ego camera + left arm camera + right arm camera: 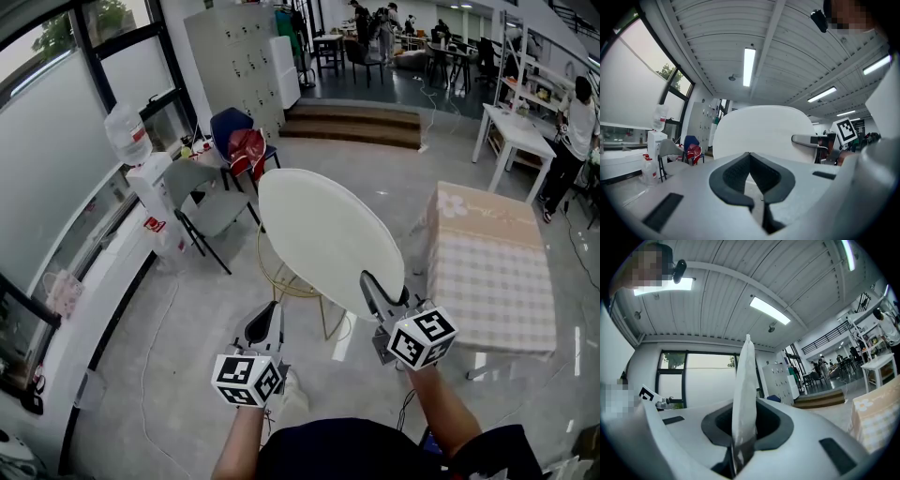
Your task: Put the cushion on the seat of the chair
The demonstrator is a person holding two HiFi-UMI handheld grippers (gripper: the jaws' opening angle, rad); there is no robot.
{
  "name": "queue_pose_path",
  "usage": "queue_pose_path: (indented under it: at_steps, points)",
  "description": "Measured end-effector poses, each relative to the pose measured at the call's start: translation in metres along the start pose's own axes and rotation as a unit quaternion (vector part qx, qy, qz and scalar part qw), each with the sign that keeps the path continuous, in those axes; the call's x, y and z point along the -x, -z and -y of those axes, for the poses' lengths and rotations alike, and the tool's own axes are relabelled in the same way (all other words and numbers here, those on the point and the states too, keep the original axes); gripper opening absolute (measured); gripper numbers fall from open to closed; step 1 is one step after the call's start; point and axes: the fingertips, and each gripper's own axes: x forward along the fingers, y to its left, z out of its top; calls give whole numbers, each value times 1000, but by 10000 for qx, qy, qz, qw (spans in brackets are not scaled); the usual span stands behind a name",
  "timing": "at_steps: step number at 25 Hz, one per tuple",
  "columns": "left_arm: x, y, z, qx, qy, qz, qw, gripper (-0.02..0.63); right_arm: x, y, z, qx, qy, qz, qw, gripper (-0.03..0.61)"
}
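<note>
Cushion: the round white cushion (328,234) is held in the air by its near right rim, its broad face tilted toward the person.
Right gripper: the right gripper (368,281) is clamped on the cushion's thin edge, which runs edge-on between the jaws.
Left gripper: the left gripper (274,307) has its jaws together with nothing in them; it is near the cushion's near left rim and clear of it.
Chair: the gold wire chair (281,281) stands under the cushion's left half, and its seat is hidden by the cushion.
Right edge: the checked-cloth worktop (492,272) is near the cushion's rim, with a strip of floor between.
Left side: bare floor (187,319) lies open up to the grey folding chair (202,202).
</note>
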Motion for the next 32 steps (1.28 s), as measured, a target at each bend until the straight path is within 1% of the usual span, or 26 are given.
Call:
queue_pose_path:
  at_steps: [7,16,32]
  points:
    - [-7,2,-18,99,-46,-27,9999,5,-19,6,-1,-26,-49,-43,10000,60]
    - [-27,6,-38,183,23,-17,9998,5,-44,13,6,18,-5,-98,10000,60]
    - [-87,-2,-106,316,81,-64,9994,5,-129,23,29,5,71,-259,9996,60]
